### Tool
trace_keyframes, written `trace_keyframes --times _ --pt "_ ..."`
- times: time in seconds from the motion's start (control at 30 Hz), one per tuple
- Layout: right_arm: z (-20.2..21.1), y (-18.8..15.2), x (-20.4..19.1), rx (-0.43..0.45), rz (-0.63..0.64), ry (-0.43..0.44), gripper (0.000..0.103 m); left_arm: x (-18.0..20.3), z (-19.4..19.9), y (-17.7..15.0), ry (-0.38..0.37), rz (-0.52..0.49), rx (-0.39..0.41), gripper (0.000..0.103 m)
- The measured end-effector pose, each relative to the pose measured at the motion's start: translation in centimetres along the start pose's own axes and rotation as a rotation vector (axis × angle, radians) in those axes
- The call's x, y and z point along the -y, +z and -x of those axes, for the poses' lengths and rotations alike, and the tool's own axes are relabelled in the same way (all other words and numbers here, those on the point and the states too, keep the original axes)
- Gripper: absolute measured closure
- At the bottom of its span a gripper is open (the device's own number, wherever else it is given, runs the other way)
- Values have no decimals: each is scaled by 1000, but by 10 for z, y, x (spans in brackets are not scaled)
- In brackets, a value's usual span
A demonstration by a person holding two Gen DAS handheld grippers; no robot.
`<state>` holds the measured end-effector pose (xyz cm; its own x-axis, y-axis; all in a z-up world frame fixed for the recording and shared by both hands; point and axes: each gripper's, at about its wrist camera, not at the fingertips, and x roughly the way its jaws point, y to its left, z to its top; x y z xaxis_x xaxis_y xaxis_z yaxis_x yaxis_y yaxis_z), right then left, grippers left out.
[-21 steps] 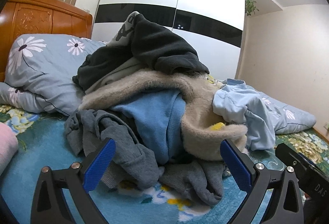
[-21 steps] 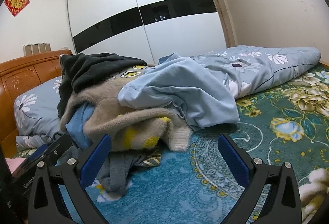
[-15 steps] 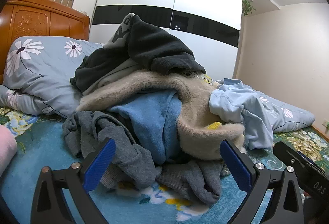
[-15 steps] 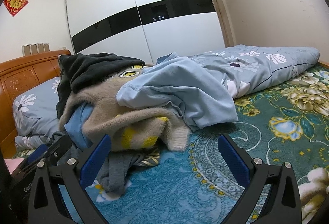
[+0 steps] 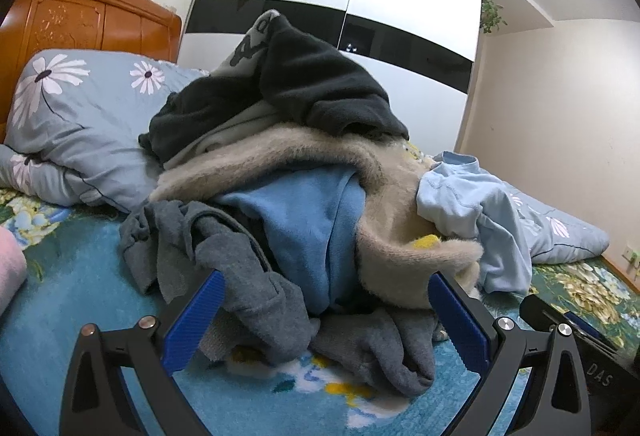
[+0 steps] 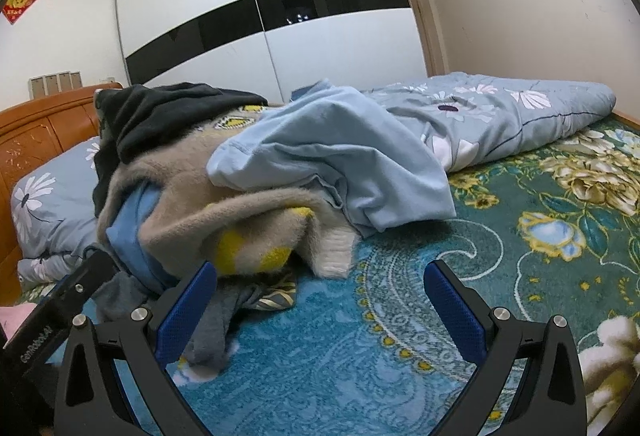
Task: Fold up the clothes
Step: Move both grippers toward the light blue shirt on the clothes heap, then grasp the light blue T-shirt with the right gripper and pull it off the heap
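Observation:
A heap of clothes lies on the bed: a black hoodie (image 5: 320, 88) on top, a fuzzy beige sweater (image 5: 400, 220) with yellow marks, a blue fleece (image 5: 312, 220), grey garments (image 5: 256, 292) at the front and a pale blue shirt (image 5: 480, 208) on the right. In the right wrist view the pale blue shirt (image 6: 340, 164) drapes over the beige sweater (image 6: 240, 224). My left gripper (image 5: 324, 316) stands open just before the grey garments, nothing pressed between its pads. My right gripper (image 6: 320, 300) is open over bare floral bedspread, right of the heap.
A floral teal bedspread (image 6: 520, 256) covers the bed. A blue daisy pillow (image 5: 80, 128) leans on the wooden headboard (image 5: 72, 20) at left. A folded daisy quilt (image 6: 520, 120) lies behind the heap. A white wardrobe (image 6: 300, 28) stands beyond. A pink cloth (image 5: 10, 268) sits far left.
Both views shifted only slightly; the heap sits a little lower and nearer in the left wrist view. Both grippers stay open and nothing was grasped.

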<state>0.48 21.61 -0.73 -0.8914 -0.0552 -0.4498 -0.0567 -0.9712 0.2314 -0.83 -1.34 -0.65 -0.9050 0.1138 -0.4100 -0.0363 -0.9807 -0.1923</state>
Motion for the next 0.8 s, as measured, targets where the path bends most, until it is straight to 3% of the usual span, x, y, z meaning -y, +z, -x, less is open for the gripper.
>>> trace_keyframes --times 0.17,0.37,0.47,0.53,0.57,0.6,0.67,0.73,0.8 --pt "-5 15 3 -1 18 -14 0 1 4 2 35 -28 35 0" --pt "-46 88 4 14 117 -79 1 -2 7 4 53 -33 44 0" --pt "-73 108 0 -58 31 26 11 -4 7 5 50 -26 37 0" --pt "-93 111 -7 -110 -5 51 17 -4 8 5 54 -34 36 0" --pt "-105 110 -12 -141 -13 44 29 -4 9 5 57 -33 40 0" --pt "-114 108 -14 -171 -26 45 49 -5 10 5 62 -34 47 0" --pt "-122 108 -13 -200 -59 58 61 -7 13 6 72 -31 64 0" --pt "-117 116 -9 -198 -76 59 89 -12 14 8 73 -16 74 0" --pt "-103 129 -4 -179 -58 10 94 -17 14 10 60 10 73 0"
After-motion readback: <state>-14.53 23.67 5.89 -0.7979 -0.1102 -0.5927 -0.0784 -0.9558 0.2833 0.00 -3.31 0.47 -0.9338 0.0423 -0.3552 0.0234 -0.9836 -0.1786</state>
